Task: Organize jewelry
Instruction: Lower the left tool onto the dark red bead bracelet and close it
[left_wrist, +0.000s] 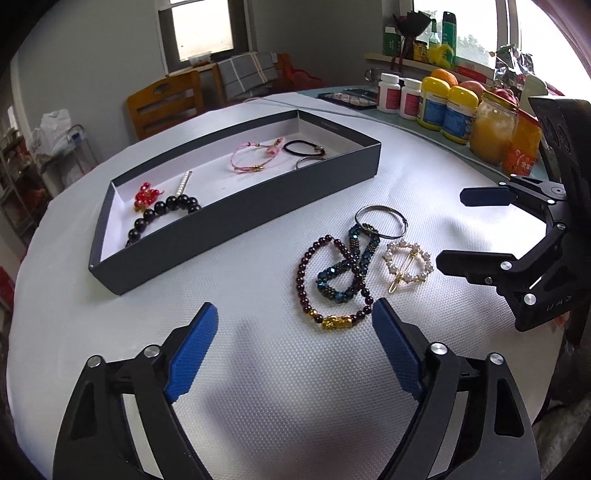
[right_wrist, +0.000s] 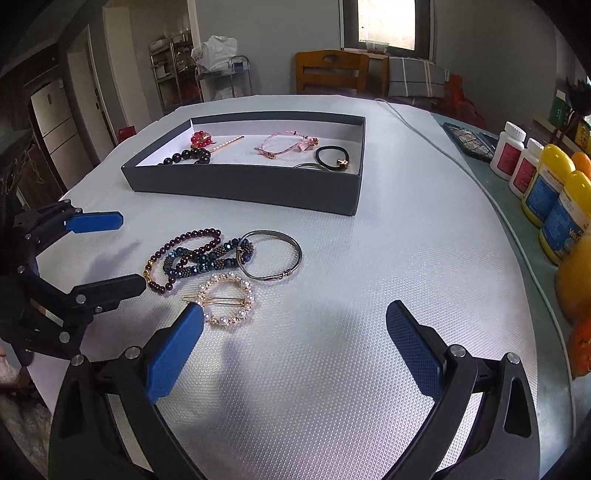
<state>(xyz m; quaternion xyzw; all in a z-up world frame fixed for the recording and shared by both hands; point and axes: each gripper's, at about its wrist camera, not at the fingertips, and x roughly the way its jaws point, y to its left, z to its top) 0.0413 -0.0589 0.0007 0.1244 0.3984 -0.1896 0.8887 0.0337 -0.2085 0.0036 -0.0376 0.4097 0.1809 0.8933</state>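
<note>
A dark grey box (left_wrist: 236, 210) (right_wrist: 243, 182) holds a black bead bracelet (left_wrist: 166, 212), a red bead piece (left_wrist: 146, 195), a pink cord bracelet (left_wrist: 251, 157) and a black hair tie (left_wrist: 304, 147). On the table lie a dark red bead bracelet (left_wrist: 306, 273) (right_wrist: 184, 240), a blue beaded bracelet (left_wrist: 347, 266) (right_wrist: 207, 260), a silver bangle (left_wrist: 382, 221) (right_wrist: 273, 254) and a pearl hair clip (left_wrist: 408, 266) (right_wrist: 225, 299). My left gripper (left_wrist: 293, 325) (right_wrist: 118, 254) is open, just short of the dark red bracelet. My right gripper (right_wrist: 295, 325) (left_wrist: 454, 229) is open, its left finger beside the pearl clip.
Yellow and white bottles (left_wrist: 439, 103) (right_wrist: 546, 184), jars and fruit stand along the table's right edge. A white cable (right_wrist: 443, 155) runs along that side. A wooden chair (right_wrist: 328, 72) stands behind the table.
</note>
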